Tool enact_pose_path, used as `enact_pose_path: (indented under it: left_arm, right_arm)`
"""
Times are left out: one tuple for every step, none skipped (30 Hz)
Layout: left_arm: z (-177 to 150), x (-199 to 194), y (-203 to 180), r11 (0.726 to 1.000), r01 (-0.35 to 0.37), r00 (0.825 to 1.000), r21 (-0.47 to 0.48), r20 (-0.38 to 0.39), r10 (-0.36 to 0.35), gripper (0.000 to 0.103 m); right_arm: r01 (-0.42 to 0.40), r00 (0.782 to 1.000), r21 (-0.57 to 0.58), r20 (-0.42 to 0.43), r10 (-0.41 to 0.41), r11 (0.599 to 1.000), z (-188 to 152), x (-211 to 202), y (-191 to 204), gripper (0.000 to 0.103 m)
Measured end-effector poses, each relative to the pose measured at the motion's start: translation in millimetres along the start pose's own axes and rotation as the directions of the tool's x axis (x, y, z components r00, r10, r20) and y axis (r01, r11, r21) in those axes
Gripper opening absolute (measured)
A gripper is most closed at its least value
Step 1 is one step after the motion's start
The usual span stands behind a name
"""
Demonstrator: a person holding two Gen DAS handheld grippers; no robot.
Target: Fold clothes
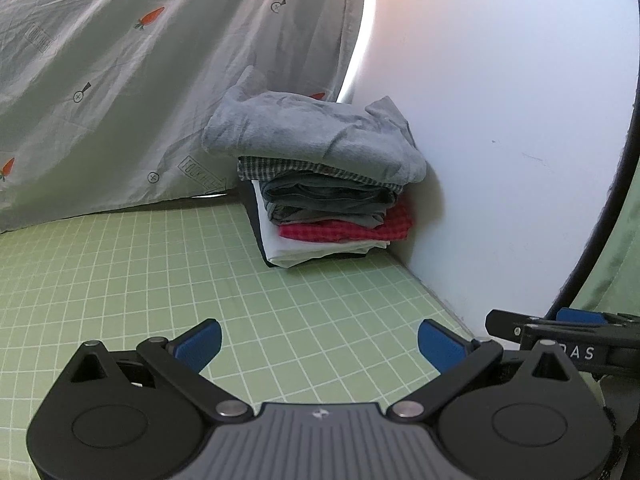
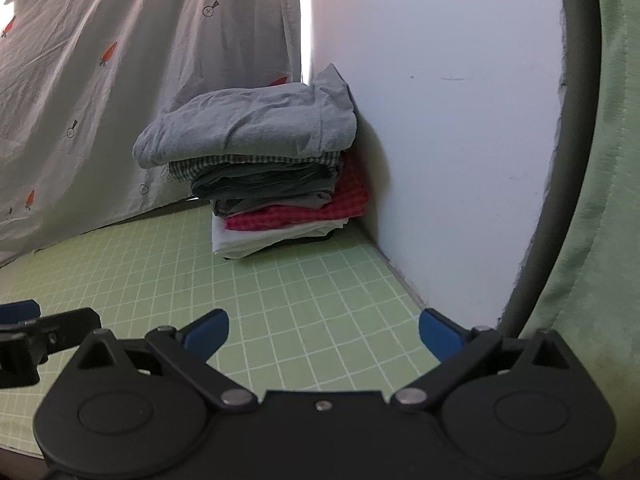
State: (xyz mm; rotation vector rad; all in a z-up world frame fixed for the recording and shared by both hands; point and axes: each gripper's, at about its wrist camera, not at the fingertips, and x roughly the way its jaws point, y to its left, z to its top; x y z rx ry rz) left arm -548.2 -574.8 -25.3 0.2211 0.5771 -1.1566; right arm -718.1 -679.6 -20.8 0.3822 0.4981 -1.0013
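Observation:
A stack of folded clothes (image 1: 324,184) stands on the green grid mat (image 1: 160,272) against the white wall; it also shows in the right wrist view (image 2: 268,176). A grey garment (image 1: 316,136) lies on top, over checked, dark grey, red checked (image 1: 360,230) and white pieces. My left gripper (image 1: 320,346) is open and empty, low over the mat in front of the stack. My right gripper (image 2: 324,334) is open and empty, beside the left one. The right gripper's tip shows at the right edge of the left wrist view (image 1: 560,332). The left gripper's tip shows at the left edge of the right wrist view (image 2: 36,328).
A grey sheet with carrot prints (image 1: 120,80) hangs behind the mat, left of the stack. A white wall (image 1: 500,120) bounds the mat on the right. A green fabric surface (image 2: 592,200) lies beyond the wall's dark edge at the far right.

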Motion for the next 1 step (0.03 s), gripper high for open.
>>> enact_pose_path:
  left_arm:
    - [0.0,0.0,-1.0,1.0,-0.001,1.0,-0.001,0.0,0.001,0.103]
  right_arm:
    - [0.0,1.0,-0.001,0.0,0.0,1.0,0.2,-0.1,-0.8,0.102]
